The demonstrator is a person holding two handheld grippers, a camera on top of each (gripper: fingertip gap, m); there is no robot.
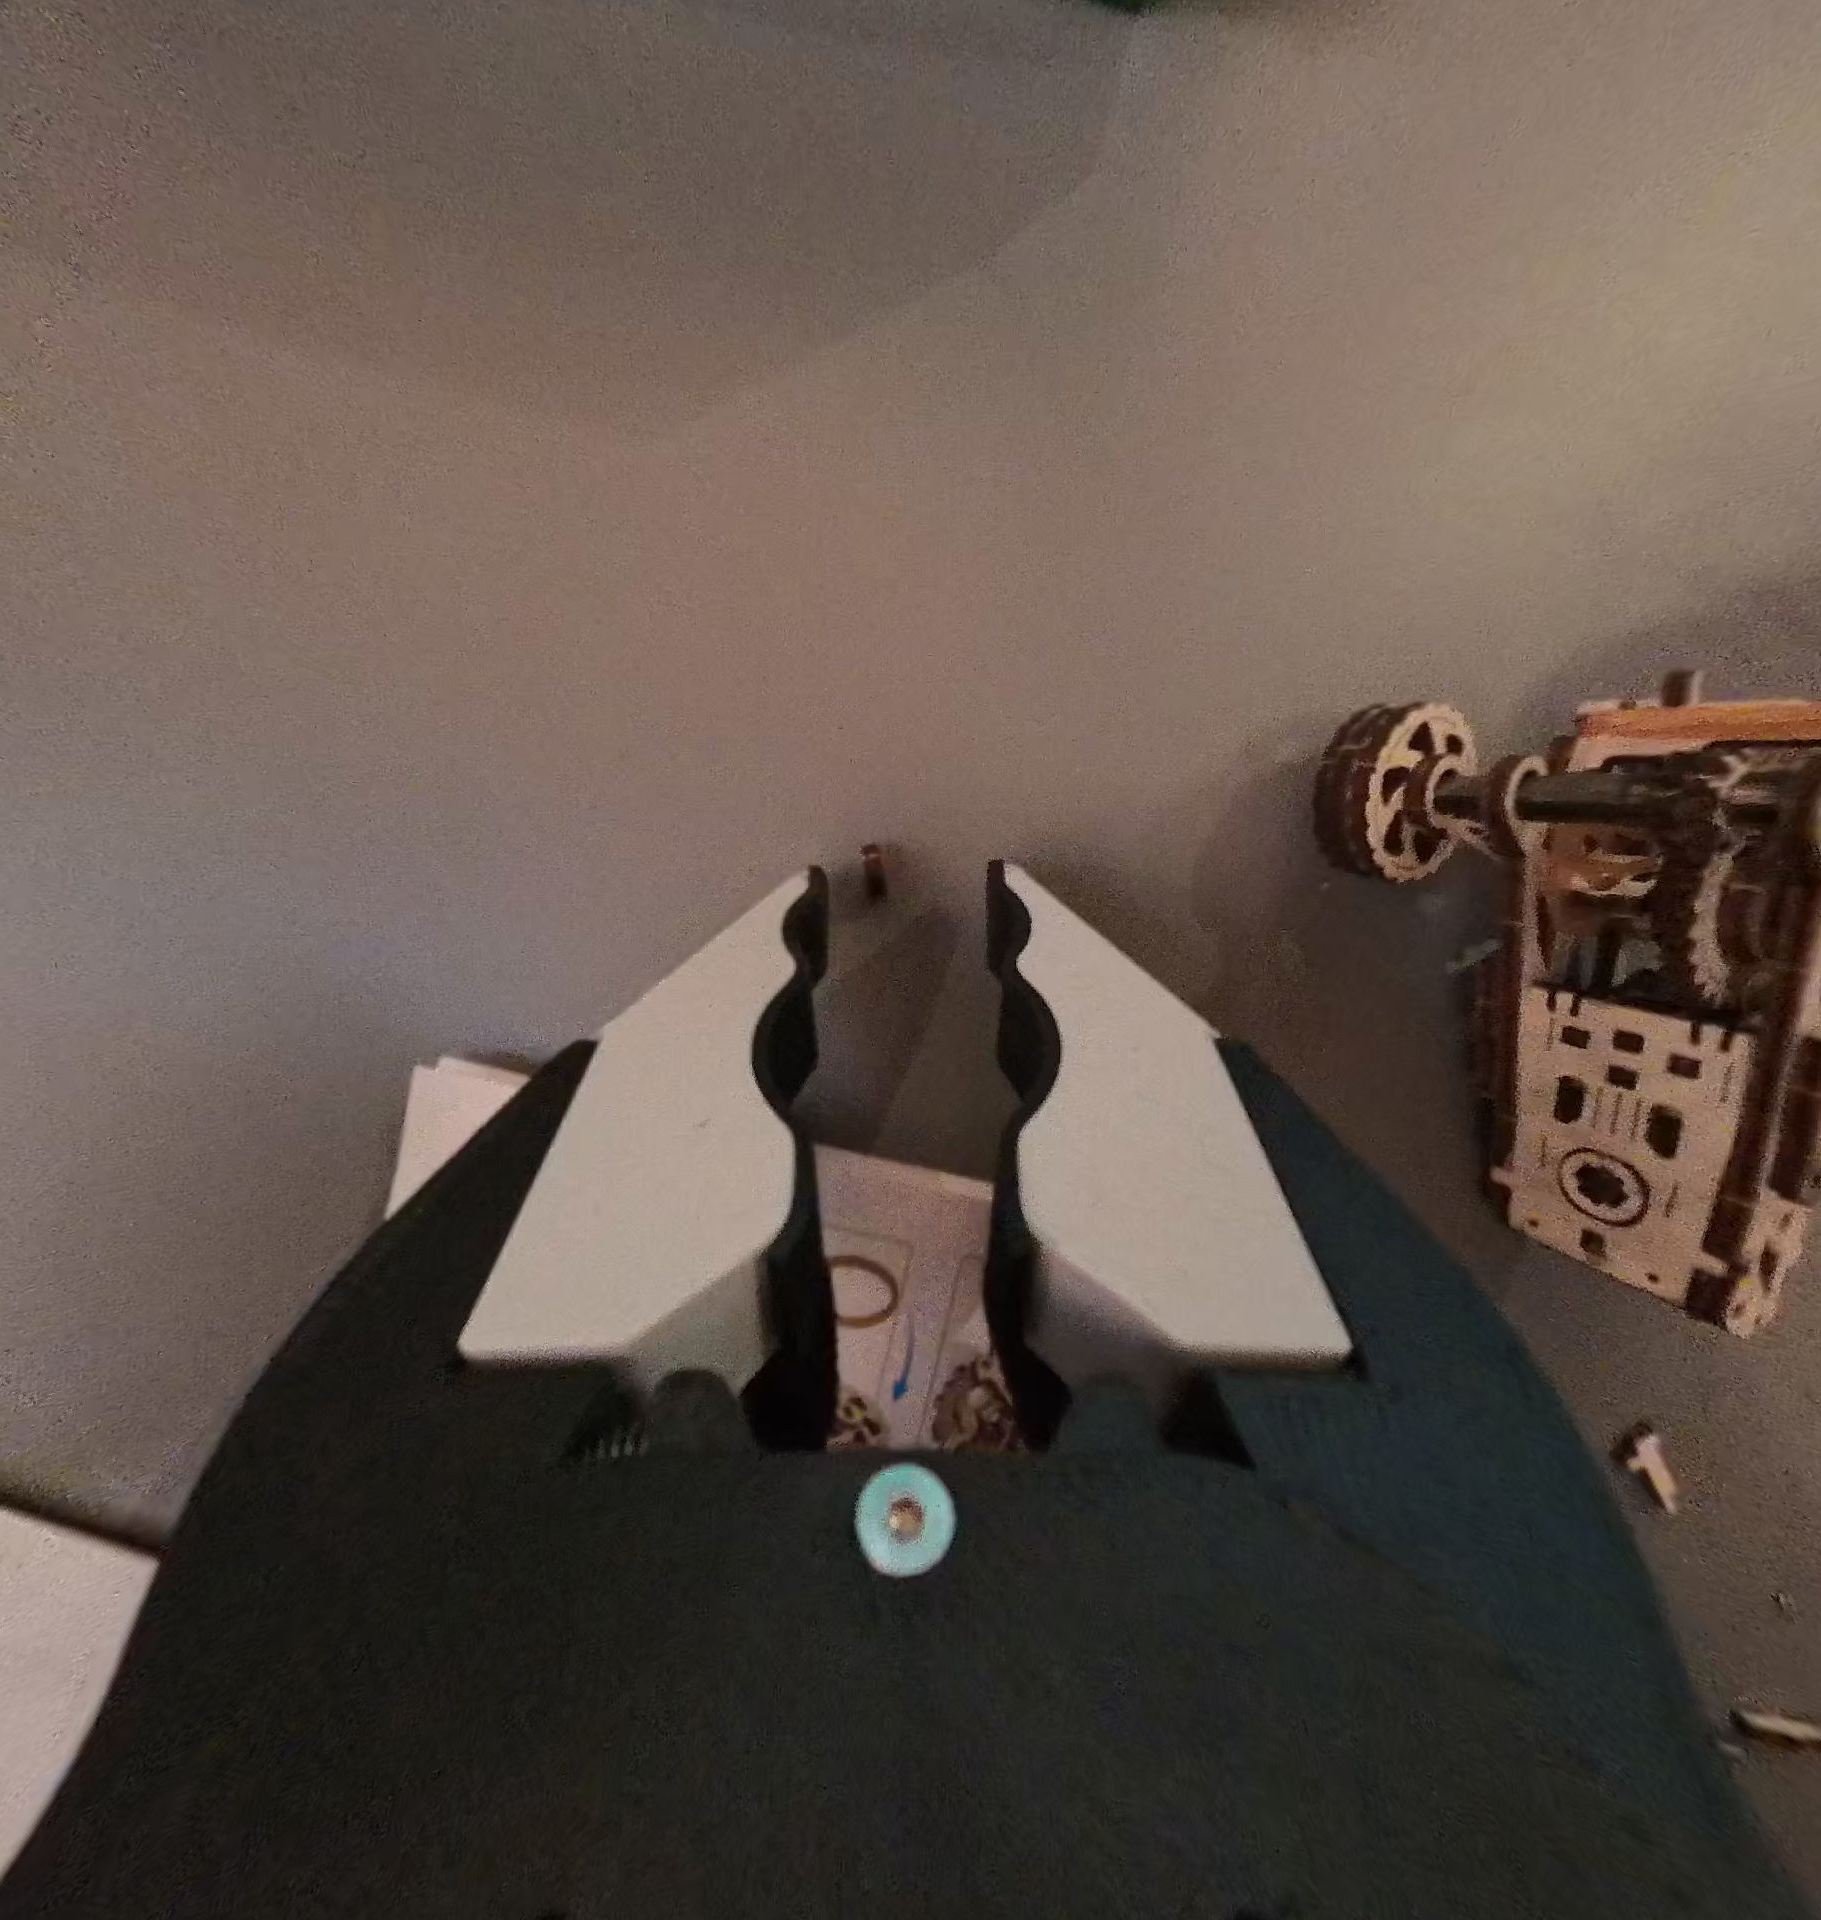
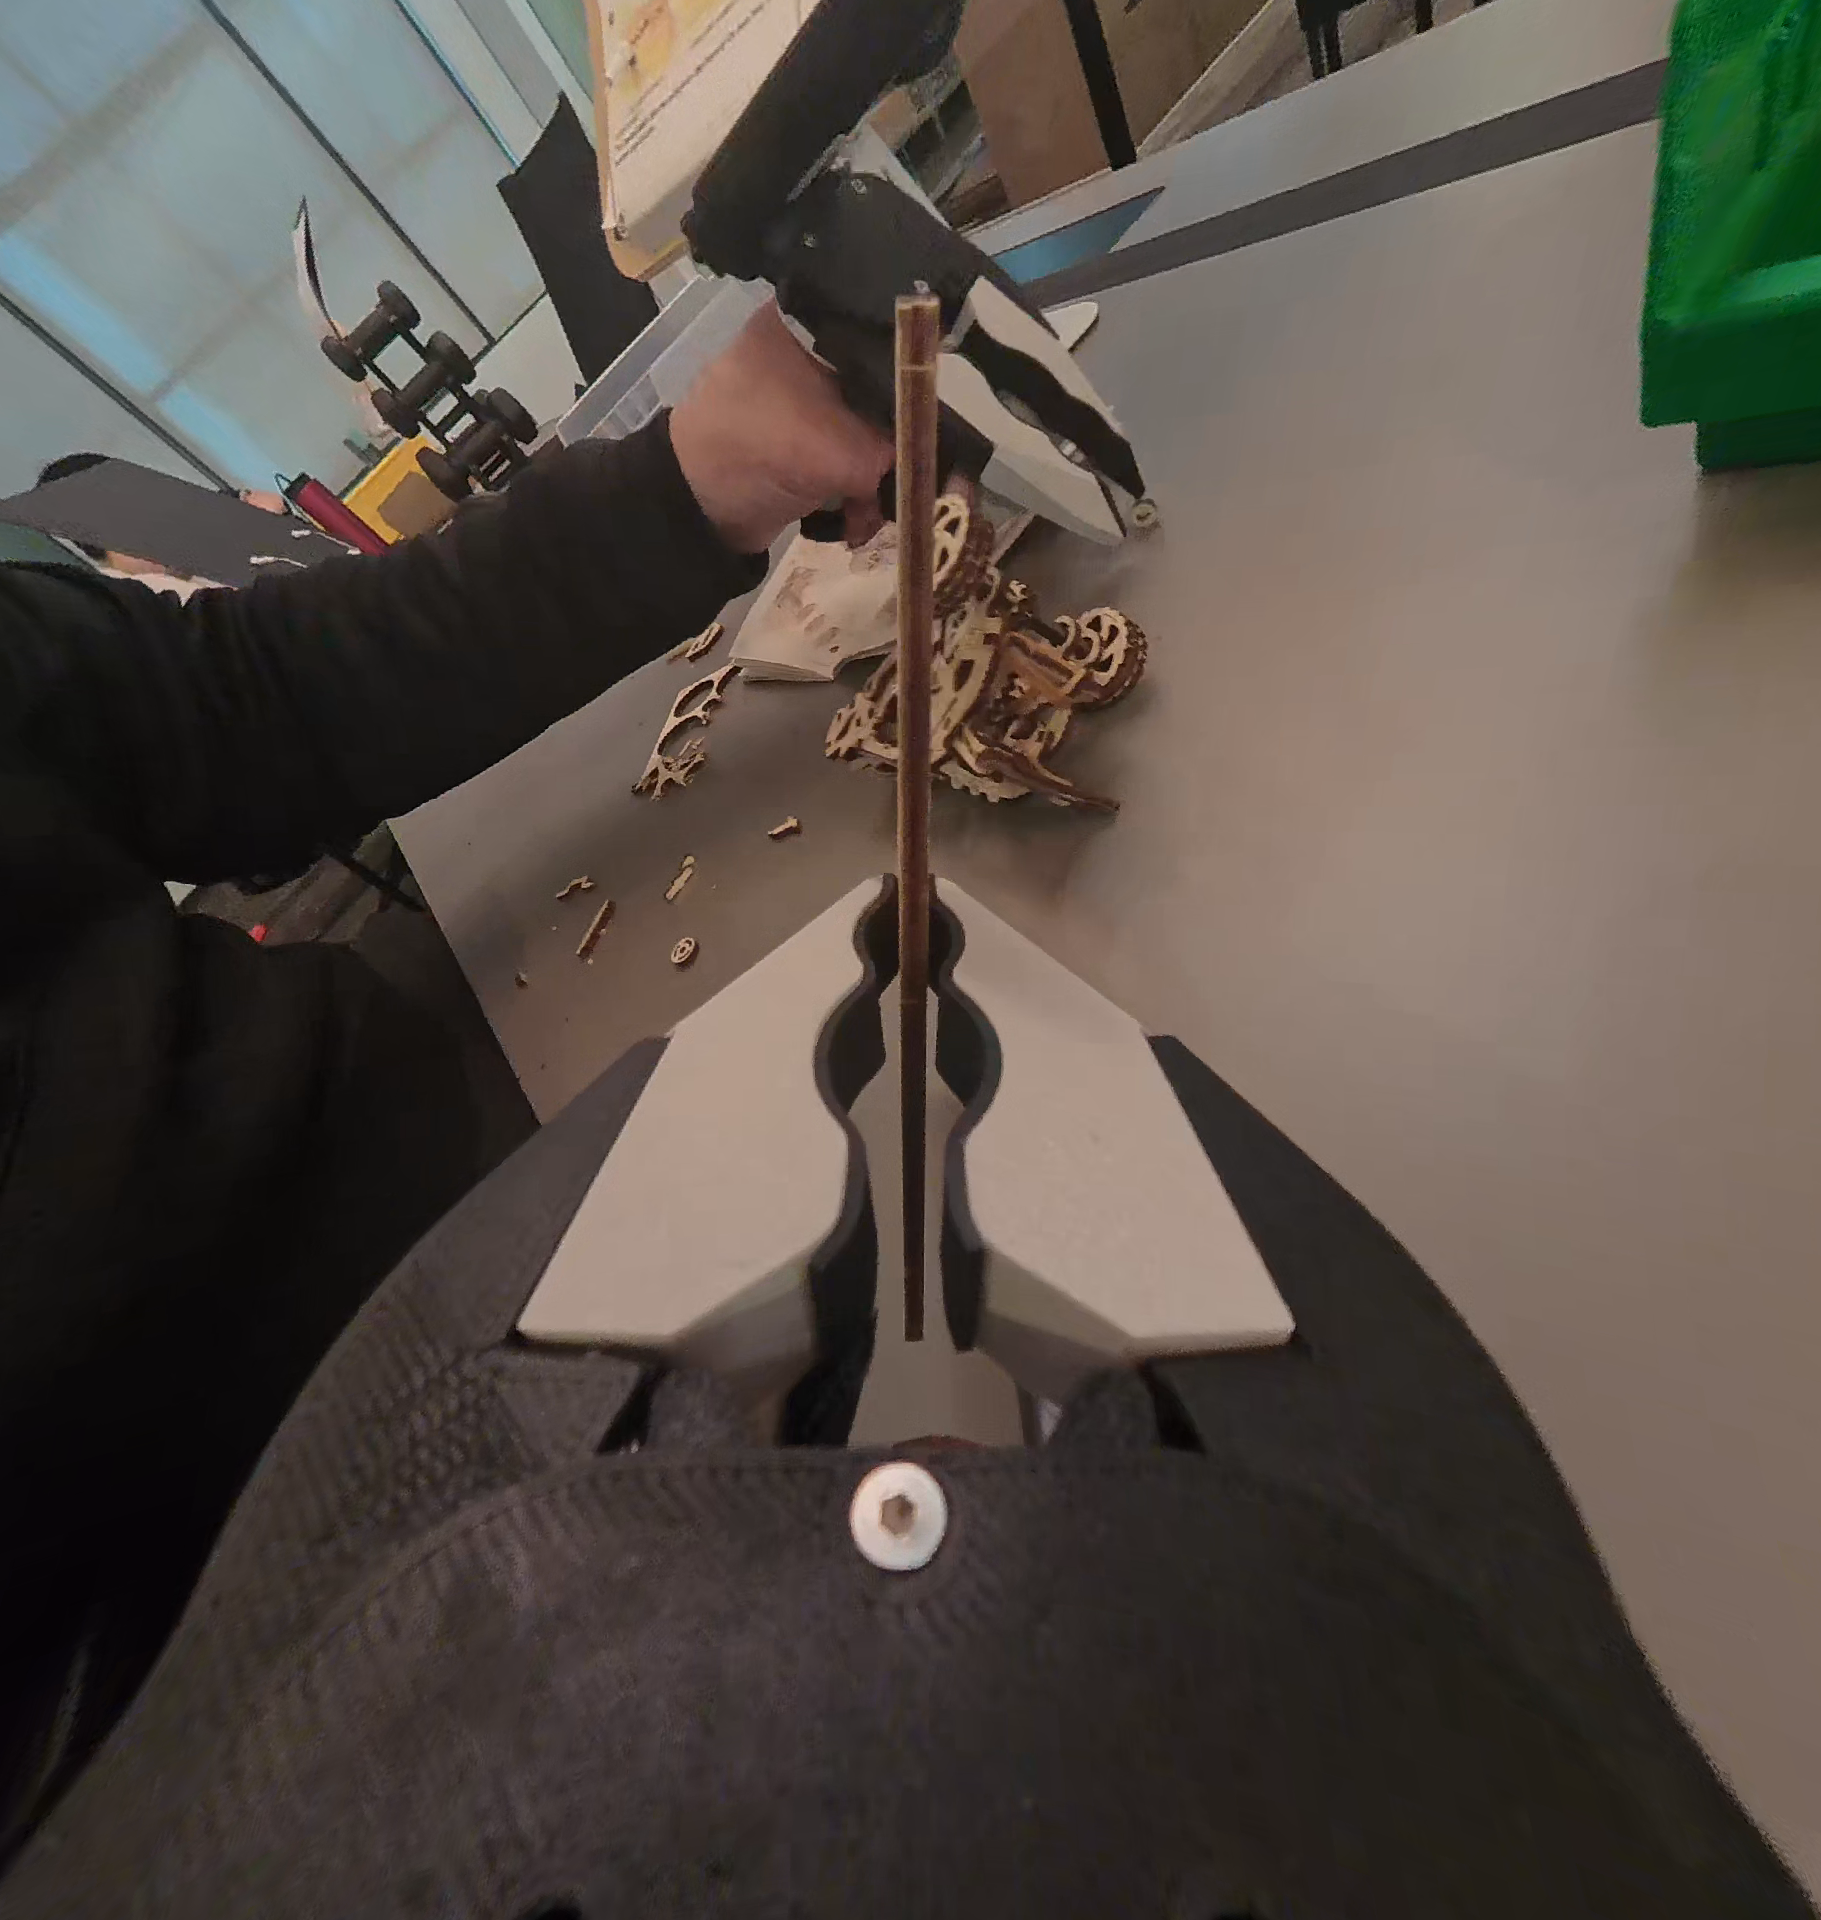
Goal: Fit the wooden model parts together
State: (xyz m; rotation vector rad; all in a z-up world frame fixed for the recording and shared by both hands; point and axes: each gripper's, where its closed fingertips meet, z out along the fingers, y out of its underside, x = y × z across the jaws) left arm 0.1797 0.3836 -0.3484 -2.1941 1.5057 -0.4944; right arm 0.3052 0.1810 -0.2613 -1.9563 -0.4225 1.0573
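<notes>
At a grey table (image 2: 1405,831), I clamp a thin wooden panel (image 2: 914,727) edge-on in my right gripper (image 2: 911,894), raised clear of the tabletop, while my left gripper (image 1: 906,883) hangs spread and empty, tips down over a small wooden ring piece (image 1: 874,871) standing on edge just beyond its fingertips.

The half-built wooden model (image 1: 1654,997) lies to the right of my left gripper in its wrist view, 1 spoked wheel (image 1: 1399,821) on a dark axle pointing my way. An instruction booklet (image 1: 911,1299) sits under the left gripper.

The risks, as I judge them: the ring piece is tiny and balanced on its rim, so a fingertip arriving off-centre could tip it flat or flick it away. The panel is held only along a narrow strip of its face, so any sideways knock against the model could twist it in the pads or snap the thin wood.

My count: 2 grippers, 1 panel, 1 ring piece, 1 assembled model, 1 booklet. In the right wrist view, 1 large cut-out fret (image 2: 682,732) lies by my left sleeve, and about 6 small loose offcuts (image 2: 631,909) are scattered near the table's edge. 1 green box (image 2: 1768,229) stands at the far right.
</notes>
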